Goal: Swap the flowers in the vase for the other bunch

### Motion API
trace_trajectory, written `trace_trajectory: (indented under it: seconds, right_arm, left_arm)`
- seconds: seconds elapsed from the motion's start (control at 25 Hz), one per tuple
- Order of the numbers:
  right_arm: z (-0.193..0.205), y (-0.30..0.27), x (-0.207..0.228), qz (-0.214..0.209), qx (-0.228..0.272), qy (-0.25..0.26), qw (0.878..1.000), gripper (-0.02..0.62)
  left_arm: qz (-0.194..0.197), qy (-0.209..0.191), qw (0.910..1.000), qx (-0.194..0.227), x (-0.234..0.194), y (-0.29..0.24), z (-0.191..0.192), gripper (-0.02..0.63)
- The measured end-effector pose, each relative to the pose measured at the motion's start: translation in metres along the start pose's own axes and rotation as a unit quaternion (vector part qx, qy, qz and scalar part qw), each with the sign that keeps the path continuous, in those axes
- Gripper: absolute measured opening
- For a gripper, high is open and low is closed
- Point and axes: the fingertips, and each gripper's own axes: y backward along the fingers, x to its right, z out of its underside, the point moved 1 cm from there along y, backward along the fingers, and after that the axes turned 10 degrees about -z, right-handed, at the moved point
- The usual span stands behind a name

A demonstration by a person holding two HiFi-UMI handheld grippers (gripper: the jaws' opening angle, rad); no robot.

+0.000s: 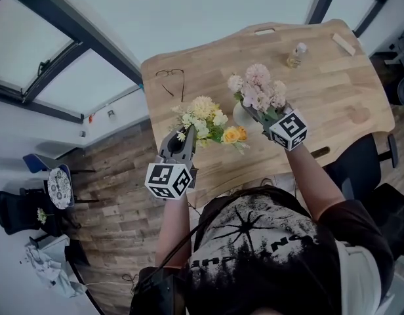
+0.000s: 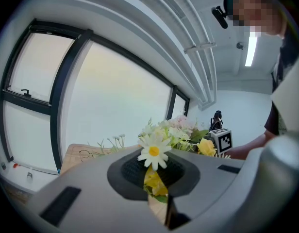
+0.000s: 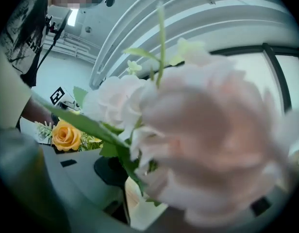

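Well, at the far L of the table [image 1: 320, 77] a pair of glasses [image 1: 170, 81] lies well clear of the work. Next along, the left gripper [image 1: 184, 135] is clamped tight on the stems of the yellow-and-white bunch [image 1: 205, 120], held above the table's near L corner w/ the blooms leaning toward the middle. Centre: the white vase [image 1: 242, 117] stands on the wood and the pink bunch [image 1: 258, 87] rises from it, stems roughly upright (seated in the neck, as far as the head view lets me judge). The right gripper [image 1: 253, 110] reaches in level from the person's side, jaws spread, w/ the pink stems standing between them but not pinched. So the pink bunch looks delivered. What counts next: the stems run vertical across a level tool, so the R gripper should prob. back straight out toward the person, not lift, or it may drag leaves along. The L one then has the spare bunch to lay on bare wood. Farther R, a small bottle [image 1: 296, 55] sits near the far edge.
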Motion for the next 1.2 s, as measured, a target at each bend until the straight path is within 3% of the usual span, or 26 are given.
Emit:
trace_trajectory:
  seconds: [0.4,1.2]
  right_arm:
    - [0.009,0.005,-0.003,0.026,-0.021,0.029,0.999,0.265]
    - [0.059,0.008,0.002,0.058,-0.092,-0.003,0.994,0.282]
  left_arm:
    - [0.012,-0.004,0.9999,-0.005,0.002,-0.003,0.002,0.04]
    - [0.017,-0.012,0.9997,-0.014,0.002,0.001,0.006,0.04]
